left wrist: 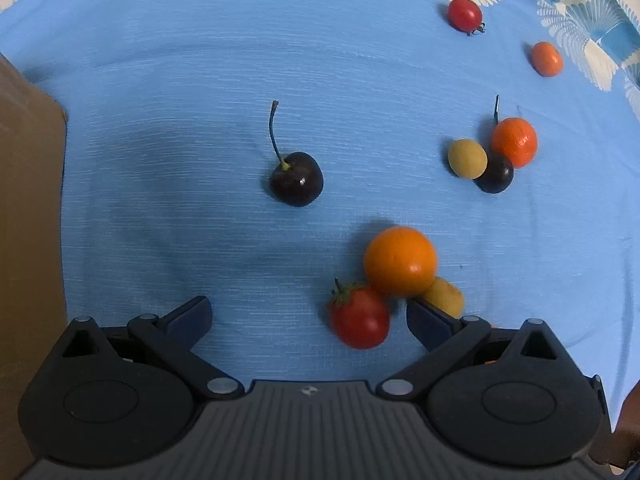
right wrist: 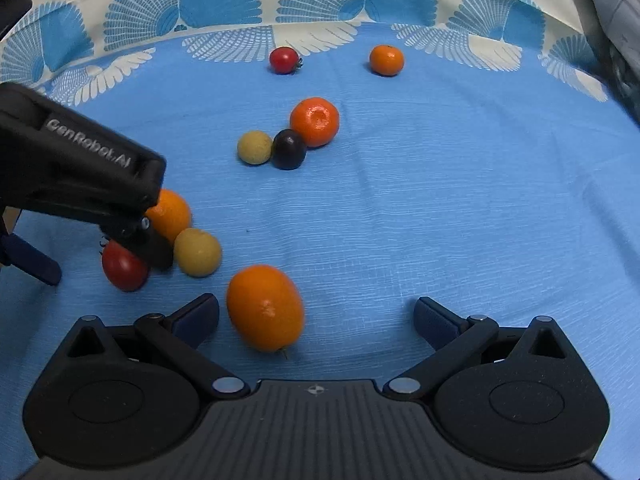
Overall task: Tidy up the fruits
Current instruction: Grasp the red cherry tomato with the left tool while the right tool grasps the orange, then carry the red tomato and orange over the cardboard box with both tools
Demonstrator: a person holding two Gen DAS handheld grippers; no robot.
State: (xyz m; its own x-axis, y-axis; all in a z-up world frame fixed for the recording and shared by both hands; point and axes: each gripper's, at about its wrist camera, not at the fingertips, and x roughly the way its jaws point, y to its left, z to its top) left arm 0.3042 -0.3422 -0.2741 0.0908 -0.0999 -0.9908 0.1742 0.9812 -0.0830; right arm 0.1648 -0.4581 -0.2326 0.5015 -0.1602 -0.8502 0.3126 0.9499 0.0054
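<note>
Small fruits lie on a blue cloth. My left gripper (left wrist: 308, 316) is open and empty; a red cherry tomato (left wrist: 360, 318) lies between its fingertips, with an orange (left wrist: 400, 260) and a yellow fruit (left wrist: 446, 296) just beyond. A dark cherry (left wrist: 296, 178) with a stem lies farther ahead. My right gripper (right wrist: 316, 316) is open and empty, with an oval orange kumquat (right wrist: 264, 308) between its fingers near the left one. The left gripper's body (right wrist: 80, 168) shows in the right wrist view over the tomato (right wrist: 124, 266), orange (right wrist: 170, 214) and yellow fruit (right wrist: 198, 252).
A cluster of a yellow fruit (right wrist: 254, 147), dark cherry (right wrist: 289, 149) and mandarin (right wrist: 315, 121) lies mid-cloth. Farther back lie a red tomato (right wrist: 284, 60) and a small mandarin (right wrist: 386, 60). A brown box (left wrist: 28, 200) stands at the left edge.
</note>
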